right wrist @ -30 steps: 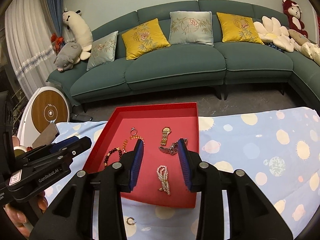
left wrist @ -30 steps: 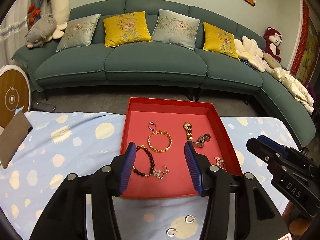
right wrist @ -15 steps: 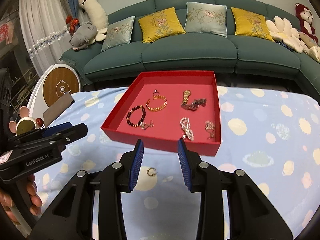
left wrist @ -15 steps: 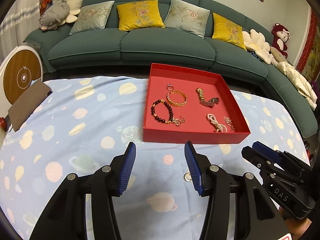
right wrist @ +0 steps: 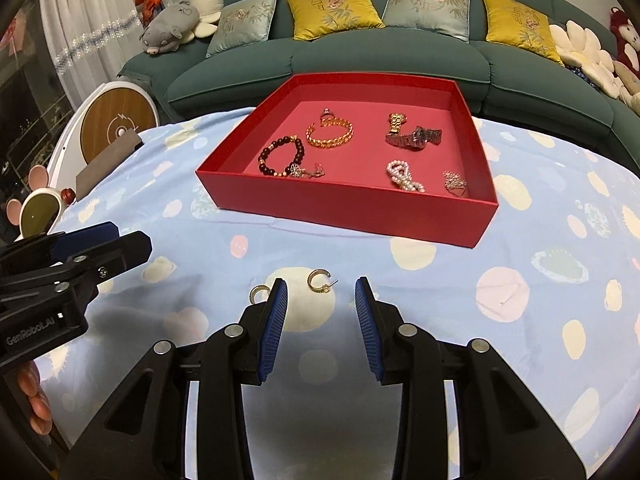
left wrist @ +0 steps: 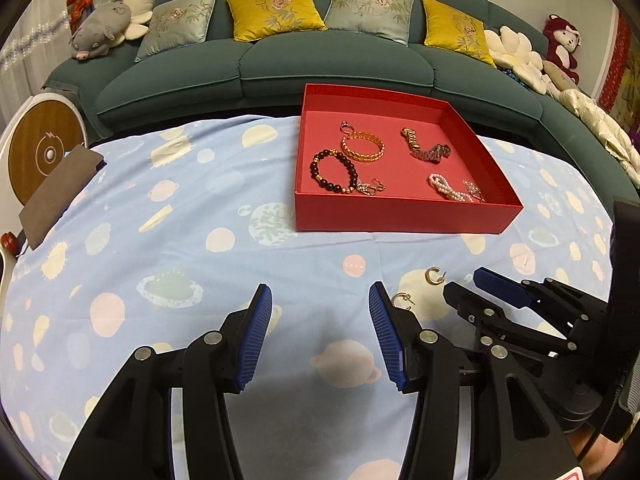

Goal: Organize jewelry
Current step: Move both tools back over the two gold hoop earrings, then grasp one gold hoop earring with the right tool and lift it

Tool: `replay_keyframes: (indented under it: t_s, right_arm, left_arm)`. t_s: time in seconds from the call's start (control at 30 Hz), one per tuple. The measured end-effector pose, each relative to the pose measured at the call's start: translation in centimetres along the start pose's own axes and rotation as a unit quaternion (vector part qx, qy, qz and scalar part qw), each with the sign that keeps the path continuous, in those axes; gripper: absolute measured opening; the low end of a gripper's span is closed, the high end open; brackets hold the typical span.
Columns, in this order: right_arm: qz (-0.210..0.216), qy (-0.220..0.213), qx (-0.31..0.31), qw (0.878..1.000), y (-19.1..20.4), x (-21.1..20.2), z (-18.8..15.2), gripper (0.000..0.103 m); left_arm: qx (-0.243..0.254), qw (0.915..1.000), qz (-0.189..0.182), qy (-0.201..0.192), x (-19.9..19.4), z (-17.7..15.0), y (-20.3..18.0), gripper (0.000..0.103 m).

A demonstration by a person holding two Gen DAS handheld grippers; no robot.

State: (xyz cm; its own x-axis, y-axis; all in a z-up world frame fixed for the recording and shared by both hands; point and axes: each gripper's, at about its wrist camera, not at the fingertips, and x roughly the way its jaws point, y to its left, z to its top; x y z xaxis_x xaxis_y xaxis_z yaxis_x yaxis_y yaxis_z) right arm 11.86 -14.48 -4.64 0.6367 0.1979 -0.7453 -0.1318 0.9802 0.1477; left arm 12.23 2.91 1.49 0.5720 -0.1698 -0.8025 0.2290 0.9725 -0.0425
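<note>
We look across a living room with a long green sofa [left wrist: 280, 60] lined with yellow and grey cushions, and in front of it a table under a pale blue cloth [left wrist: 160, 248] printed with planets. On the cloth sits a shallow red tray [right wrist: 344, 204]. Inside it we count a dark beaded bracelet [right wrist: 280, 156] at the near left, a gold bangle [right wrist: 330, 135] behind it with a small ring [right wrist: 326, 112] just beyond, a watch [right wrist: 414, 136] at the far right, a pearl strand [right wrist: 404, 178] nearer, and a small pendant piece [right wrist: 455, 181] beside the pearls.

Our left gripper [left wrist: 320, 300] hovers low over the cloth, its blue pads spread wide and empty. Our right gripper [right wrist: 321, 286] is likewise spread, holding nothing. Two hoop earrings lie on the cloth outside the tray: one earring [right wrist: 319, 280] just ahead between the right fingers, the other earring [right wrist: 258, 293] just left of the left finger.
</note>
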Motion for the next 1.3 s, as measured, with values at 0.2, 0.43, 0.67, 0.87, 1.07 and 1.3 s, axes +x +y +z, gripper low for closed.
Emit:
replay_keyframes:
  t_s: [0.2, 0.43, 0.67, 0.87, 1.07, 1.3]
  right_arm:
    - [-0.006, 0.014, -0.007, 1.000, 0.6, 1.8, -0.2, 0.034]
    - [-0.008, 0.021, -0.014, 1.000, 1.3, 3.0, 0.0, 0.034]
    - [-0.012, 0.026, -0.022, 0.999, 1.6, 3.9, 0.1, 0.033]
    - [-0.021, 0.022, -0.025, 0.999, 1.3, 4.1, 0.1, 0.016]
    - [-0.021, 0.022, -0.023, 0.999, 0.7, 3.7, 0.1, 0.015]
    - [-0.022, 0.017, -0.014, 1.000, -0.7, 2.7, -0.1, 0.015]
  left_arm:
    - [0.003, 0.9999, 0.002, 0.011, 0.7, -0.3, 0.3, 0.049]
    - [-0.004, 0.9998, 0.001, 0.018, 1.1, -0.5, 1.2, 0.049]
    - [-0.005, 0.9997, 0.000, 0.022, 1.1, -0.6, 1.5, 0.049]
    - [-0.006, 0.9997, -0.002, 0.025, 1.3, -0.6, 1.4, 0.049]
    - [0.004, 0.9995, -0.004, 0.032, 1.9, -0.8, 0.5, 0.049]
    - [0.017, 0.9991, -0.006, 0.037, 2.7, -1.0, -1.0, 0.049]
